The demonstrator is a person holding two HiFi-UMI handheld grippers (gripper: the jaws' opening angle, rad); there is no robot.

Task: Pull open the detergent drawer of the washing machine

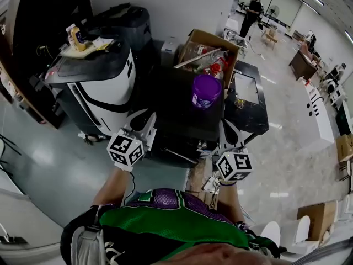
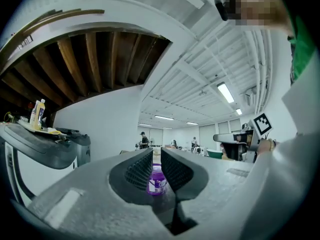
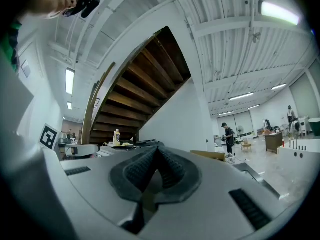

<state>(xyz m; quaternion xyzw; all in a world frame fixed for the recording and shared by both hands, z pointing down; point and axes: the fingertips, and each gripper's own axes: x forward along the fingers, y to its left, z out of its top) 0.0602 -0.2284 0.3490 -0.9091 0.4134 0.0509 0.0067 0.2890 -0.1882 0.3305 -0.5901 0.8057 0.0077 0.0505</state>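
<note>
A dark, box-shaped washing machine stands right before me, with a purple detergent tub on its top. Its detergent drawer cannot be made out in the dark front. My left gripper hovers at the machine's near left corner, touching nothing. Its jaws are shut to a thin slit with nothing between them. In the left gripper view the purple tub shows far beyond the jaws. My right gripper hangs at the near right corner, shut and empty, its tips meeting in the right gripper view.
A white and black appliance with a yellow bottle on top stands to the left. An open cardboard box sits behind the machine and a low black unit to its right. A person stands far back.
</note>
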